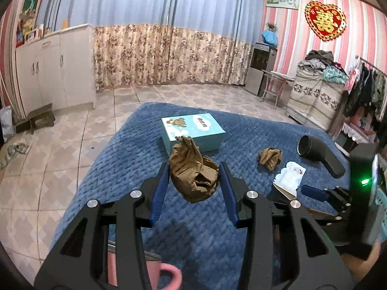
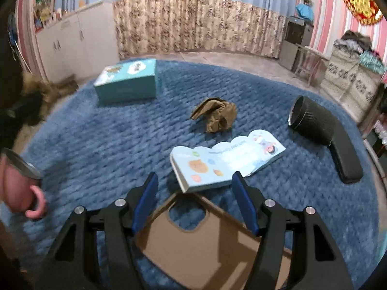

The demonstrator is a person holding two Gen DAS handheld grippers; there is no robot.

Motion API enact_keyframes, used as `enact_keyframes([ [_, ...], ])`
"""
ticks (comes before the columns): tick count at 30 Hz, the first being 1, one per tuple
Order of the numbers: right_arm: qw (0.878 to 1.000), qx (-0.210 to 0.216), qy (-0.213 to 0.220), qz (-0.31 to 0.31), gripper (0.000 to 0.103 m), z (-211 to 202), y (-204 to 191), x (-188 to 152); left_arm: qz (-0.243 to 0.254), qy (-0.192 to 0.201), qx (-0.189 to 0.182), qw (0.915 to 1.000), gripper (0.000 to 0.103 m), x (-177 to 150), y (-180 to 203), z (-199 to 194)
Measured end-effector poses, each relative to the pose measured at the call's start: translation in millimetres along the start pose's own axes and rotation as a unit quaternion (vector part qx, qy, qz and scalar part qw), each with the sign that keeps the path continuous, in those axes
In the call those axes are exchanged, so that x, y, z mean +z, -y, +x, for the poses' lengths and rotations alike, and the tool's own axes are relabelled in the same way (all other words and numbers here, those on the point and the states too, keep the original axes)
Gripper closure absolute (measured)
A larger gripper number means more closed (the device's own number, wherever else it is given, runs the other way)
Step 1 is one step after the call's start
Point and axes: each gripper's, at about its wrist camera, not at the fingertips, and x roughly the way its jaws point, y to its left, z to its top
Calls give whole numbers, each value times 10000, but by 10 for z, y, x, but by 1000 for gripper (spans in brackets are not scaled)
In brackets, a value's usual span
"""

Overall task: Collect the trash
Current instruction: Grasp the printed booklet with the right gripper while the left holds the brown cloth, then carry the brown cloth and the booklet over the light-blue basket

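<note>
Dim, cool indoor light, bluish through the curtains [image 1: 150,2] at the back. Soft shadows only, a faint patch under the crumpled brown paper [image 1: 193,174] on the blue blanket [image 1: 198,241]. Small green glare from an indicator light [image 1: 364,181] at the right edge. Heavy fisheye bending in both views, walls and floor curved, black vignette in the corners. Motion smear at the left of the right wrist view, pink mug [image 2: 21,188] blurred; centre fairly sharp.

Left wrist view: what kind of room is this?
Likely a bedroom in a home: a blue quilted blanket covers what looks like a bed, a rack of hanging clothes stands at right, and floor-length curtains line the far wall.
</note>
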Motion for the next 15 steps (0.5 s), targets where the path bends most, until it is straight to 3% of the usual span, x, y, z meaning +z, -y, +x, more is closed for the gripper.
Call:
enact_keyframes([
  [4, 9999, -6, -94, 76, 75, 43, 54, 40, -26, -9, -48, 10000, 62, 8, -40, -8],
  [10, 9985, 11, 480, 252, 91, -360, 330, 75, 54, -19, -137, 9999, 62, -2, 82, 5],
  [15, 9920, -75, 972, 802, 94, -864, 894, 28, 237, 32, -271, 9993, 62, 17, 335, 2],
])
